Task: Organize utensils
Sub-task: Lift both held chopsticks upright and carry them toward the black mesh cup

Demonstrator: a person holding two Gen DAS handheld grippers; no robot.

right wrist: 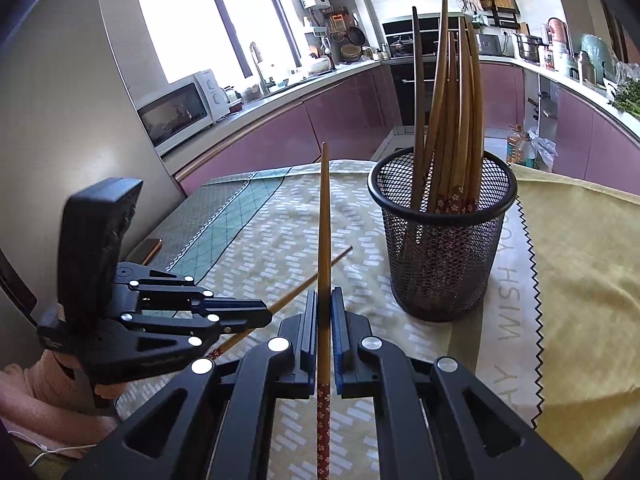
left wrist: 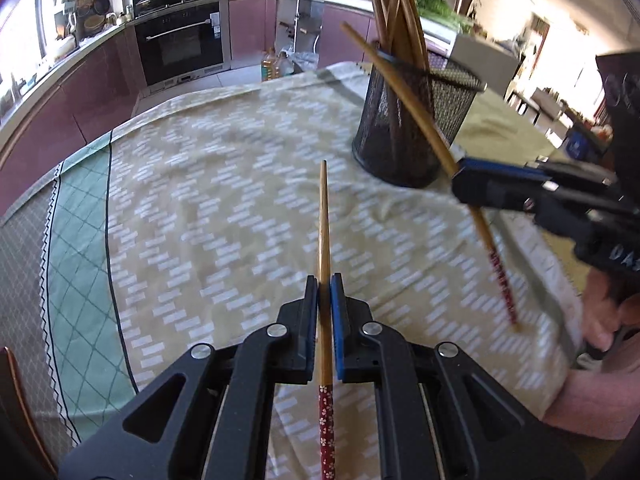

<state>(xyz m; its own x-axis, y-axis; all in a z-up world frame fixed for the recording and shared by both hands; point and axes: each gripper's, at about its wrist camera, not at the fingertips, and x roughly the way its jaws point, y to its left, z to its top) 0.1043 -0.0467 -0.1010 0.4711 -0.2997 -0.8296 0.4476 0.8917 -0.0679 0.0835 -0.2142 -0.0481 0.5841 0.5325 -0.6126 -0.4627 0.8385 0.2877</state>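
Note:
In the left wrist view my left gripper [left wrist: 325, 280] is shut on a bamboo chopstick [left wrist: 324, 220] with a red flowered handle, its thin tip pointing away over the table. To the right, my right gripper [left wrist: 458, 184] is shut on a second chopstick [left wrist: 416, 108] that slants across the front of a black mesh cup [left wrist: 436, 96]. The right wrist view shows my right gripper [right wrist: 325, 294] clamping its chopstick [right wrist: 324, 220], tip up. At lower left my left gripper [right wrist: 267, 317] holds the other chopstick [right wrist: 316, 280]. Right of them stands the mesh cup [right wrist: 440, 264] with several chopsticks [right wrist: 448, 120] upright inside.
A patterned yellow and green tablecloth [left wrist: 200, 200] covers the table. A brown flat object [right wrist: 149, 249] lies near its left edge. A pink sleeve [right wrist: 44, 404] is behind the left gripper. Purple cabinets [right wrist: 320, 120], an oven [left wrist: 180, 44] and a microwave [right wrist: 180, 108] lie beyond.

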